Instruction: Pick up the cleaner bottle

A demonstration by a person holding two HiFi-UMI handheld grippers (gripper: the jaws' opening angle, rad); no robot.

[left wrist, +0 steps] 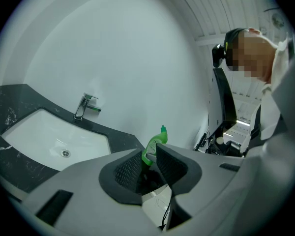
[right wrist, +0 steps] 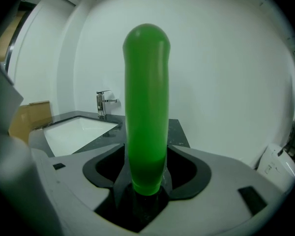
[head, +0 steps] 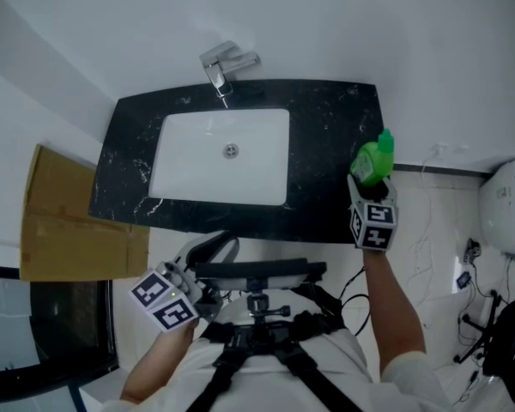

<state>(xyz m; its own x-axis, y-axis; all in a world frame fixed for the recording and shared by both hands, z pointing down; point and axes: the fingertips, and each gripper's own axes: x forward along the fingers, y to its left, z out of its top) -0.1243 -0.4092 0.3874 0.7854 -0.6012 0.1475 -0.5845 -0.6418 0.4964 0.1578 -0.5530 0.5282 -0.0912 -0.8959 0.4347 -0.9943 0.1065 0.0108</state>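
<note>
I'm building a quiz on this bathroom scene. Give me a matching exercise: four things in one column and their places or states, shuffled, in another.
Things
1. cleaner bottle
2. faucet
3. cardboard
4. left gripper

Places or states
A. jaws apart, nothing between them
B. behind the basin, by the wall
C. clamped between the right gripper's jaws
D. beside the counter's left end

Pairs: 1-C, 2-B, 3-D, 4-A

No legible text, label or number anywhere
</note>
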